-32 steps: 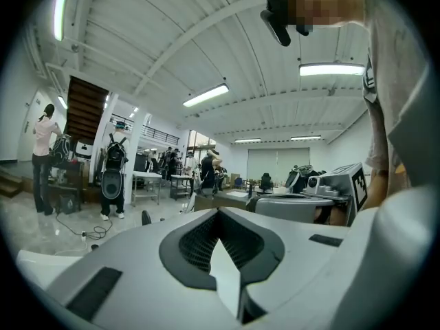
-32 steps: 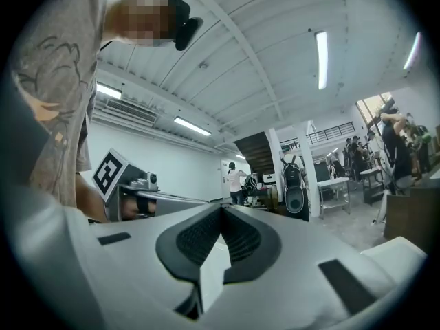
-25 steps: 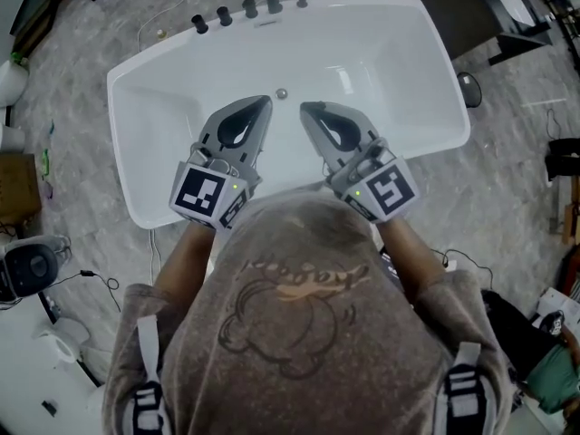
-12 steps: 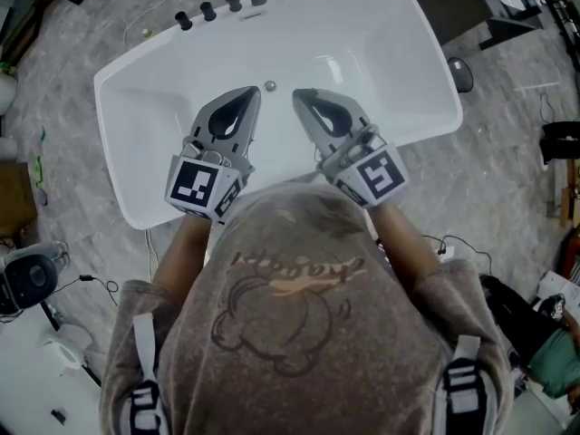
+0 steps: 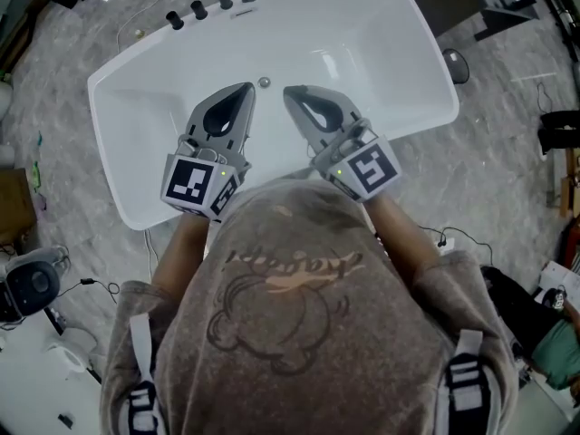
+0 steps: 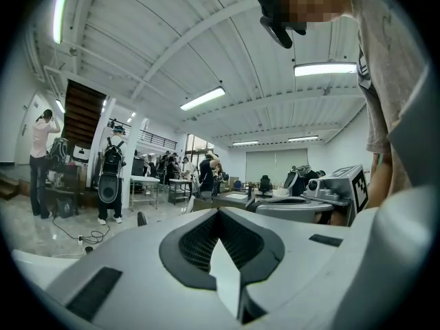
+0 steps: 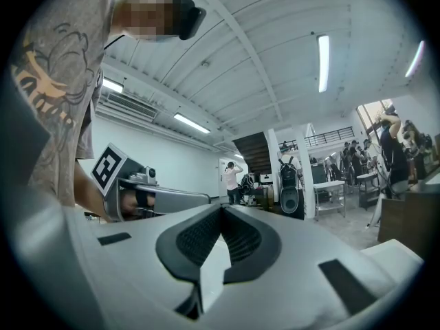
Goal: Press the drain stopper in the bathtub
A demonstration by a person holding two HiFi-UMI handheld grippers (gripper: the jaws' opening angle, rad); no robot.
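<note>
- T-shirt (image 5: 299, 324): grey-brown, short-sleeved, with a faded cartoon print and orange lettering.
- Shoulder straps (image 5: 143, 397): grey webbing with black-and-white striped buckles, one on each side.
- Left claw (image 5: 246, 89): pale grey tapered shell with a dark ribbed teardrop lining.
- Left marker cube (image 5: 193, 185): black-and-white squares.
- Right claw (image 5: 290, 92): same grey shell and dark lining.
- Right marker cube (image 5: 369, 169): black-and-white, with a small green light (image 5: 338, 172) beside it.

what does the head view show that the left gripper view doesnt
Only the head view: the white bathtub, its drain stopper and the tap knobs on the rim. Only the left gripper view: ceiling lights, a staircase and people standing in a hall. Both: the left gripper, jaws together and empty, and the right gripper beside it.
</note>
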